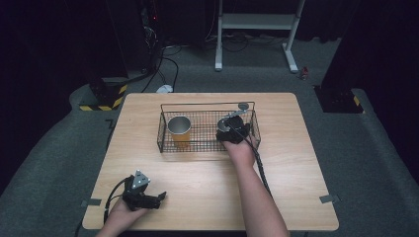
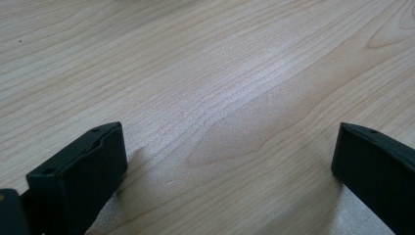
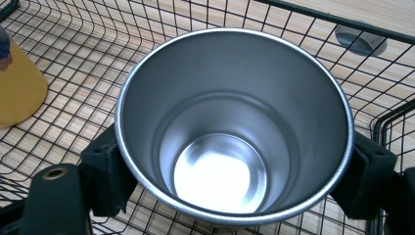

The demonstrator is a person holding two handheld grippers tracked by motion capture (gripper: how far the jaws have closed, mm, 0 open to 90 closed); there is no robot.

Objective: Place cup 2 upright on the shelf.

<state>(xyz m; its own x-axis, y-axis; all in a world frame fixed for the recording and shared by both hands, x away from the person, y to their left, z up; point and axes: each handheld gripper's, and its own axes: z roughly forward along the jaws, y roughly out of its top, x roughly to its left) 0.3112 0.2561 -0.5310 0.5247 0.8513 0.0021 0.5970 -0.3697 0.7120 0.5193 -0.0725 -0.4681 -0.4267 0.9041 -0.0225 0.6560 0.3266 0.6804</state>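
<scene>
A black wire basket [image 1: 207, 104] stands at the middle of the wooden table [image 1: 207, 192]. An upright yellow cup [image 1: 179, 130] with a steel rim is in its left part. In its right part my right gripper [image 1: 232, 132] is shut on a steel cup [image 1: 224, 124]. In the right gripper view the steel cup [image 3: 235, 127] is upright and empty, gripped from both sides by the right gripper [image 3: 235, 169], above the basket mesh [image 3: 73, 58], with the yellow cup [image 3: 19, 88] at the left. My left gripper [image 1: 144, 193] rests open near the table's front left, and its jaws [image 2: 230, 161] stand wide over bare wood [image 2: 220, 73].
A small grey disc [image 1: 243, 105] lies on the table just behind the basket's far right rim, seen past the wires as a grey disc [image 3: 361, 40]. A white-framed stand [image 1: 257, 22] and cables are on the floor beyond the table.
</scene>
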